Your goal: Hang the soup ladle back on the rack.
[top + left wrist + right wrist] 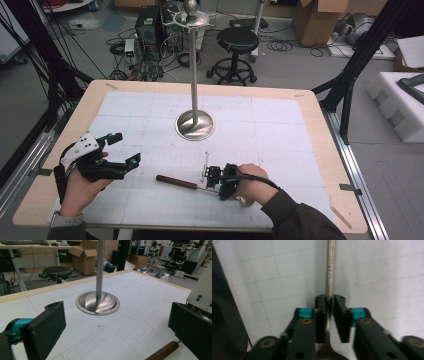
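Note:
A utensil with a brown wooden handle (pixel 175 181) and a thin metal shaft (pixel 330 270) lies flat on the white grid mat (pixel 280 135). My right gripper (pixel 211 179) is low on the mat near the front, its jaws shut on that shaft (pixel 330 305). A wider metal part of the utensil (pixel 327 352) shows blurred under the jaws. My left gripper (pixel 124 149) is held above the mat's left side, open and holding nothing (pixel 117 325). The handle's end (pixel 162 352) lies below its right jaw. A steel stand with a dome base (pixel 195 125) rises mid-table.
The stand's pole (pixel 193 65) carries a hook ring (pixel 191 20) at its top. Beyond the table's far edge are a black stool (pixel 237 40), computer gear (pixel 150 27) and cardboard boxes (pixel 317 20). Black frame legs (pixel 357 55) flank the table.

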A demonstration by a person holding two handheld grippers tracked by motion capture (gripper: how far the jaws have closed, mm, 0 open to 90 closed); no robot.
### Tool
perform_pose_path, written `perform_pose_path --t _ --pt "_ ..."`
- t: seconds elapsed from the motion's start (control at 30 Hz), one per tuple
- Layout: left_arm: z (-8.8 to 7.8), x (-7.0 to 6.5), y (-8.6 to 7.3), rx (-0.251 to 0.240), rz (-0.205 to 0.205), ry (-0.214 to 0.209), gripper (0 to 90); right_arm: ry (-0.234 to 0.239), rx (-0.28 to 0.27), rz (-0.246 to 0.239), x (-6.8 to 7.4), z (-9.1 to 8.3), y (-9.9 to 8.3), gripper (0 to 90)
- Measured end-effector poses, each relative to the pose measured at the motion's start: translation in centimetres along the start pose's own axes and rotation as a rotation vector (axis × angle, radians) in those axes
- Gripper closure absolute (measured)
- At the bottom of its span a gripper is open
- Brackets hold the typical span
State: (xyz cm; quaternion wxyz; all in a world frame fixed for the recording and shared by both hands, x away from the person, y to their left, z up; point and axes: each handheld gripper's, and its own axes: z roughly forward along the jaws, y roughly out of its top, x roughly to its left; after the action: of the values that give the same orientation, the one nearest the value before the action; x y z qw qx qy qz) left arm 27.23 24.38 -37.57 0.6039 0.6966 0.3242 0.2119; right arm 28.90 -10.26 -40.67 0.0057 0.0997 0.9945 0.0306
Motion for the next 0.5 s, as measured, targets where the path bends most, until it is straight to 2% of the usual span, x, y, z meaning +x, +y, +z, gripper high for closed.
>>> perform_pose_path --t 0.07,0.13,0.2,0.23,0.37,0.5 --pt "0.0 0.0 0.0 -0.003 0.0 -0.002 1.9 -0.014 0.005 -0.019 0.2 0.0 0.0 82.8" --pt "-0.1 0.0 0.1 -0.006 -0.001 -0.002 1.9 -0.01 0.002 -0.003 0.2 0.0 0.0 83.3" --pt "-0.1 0.0 0.1 -0.008 -0.003 0.002 1.9 -0.006 0.001 -0.011 -0.1 -0.1 -0.1 83.7" --pt "-0.2 0.1 0.1 -0.011 -0.002 0.002 1.9 0.001 -0.011 0.006 0.0 0.0 -0.2 83.8" --pt "-0.3 0.2 0.1 -0.014 -0.008 0.006 1.9 -0.002 -0.024 0.011 -0.1 -0.1 -0.5 84.2" --pt "-0.3 0.2 0.1 -0.011 -0.002 0.006 1.9 0.007 -0.064 0.019 -0.4 -0.4 -1.1 84.3"
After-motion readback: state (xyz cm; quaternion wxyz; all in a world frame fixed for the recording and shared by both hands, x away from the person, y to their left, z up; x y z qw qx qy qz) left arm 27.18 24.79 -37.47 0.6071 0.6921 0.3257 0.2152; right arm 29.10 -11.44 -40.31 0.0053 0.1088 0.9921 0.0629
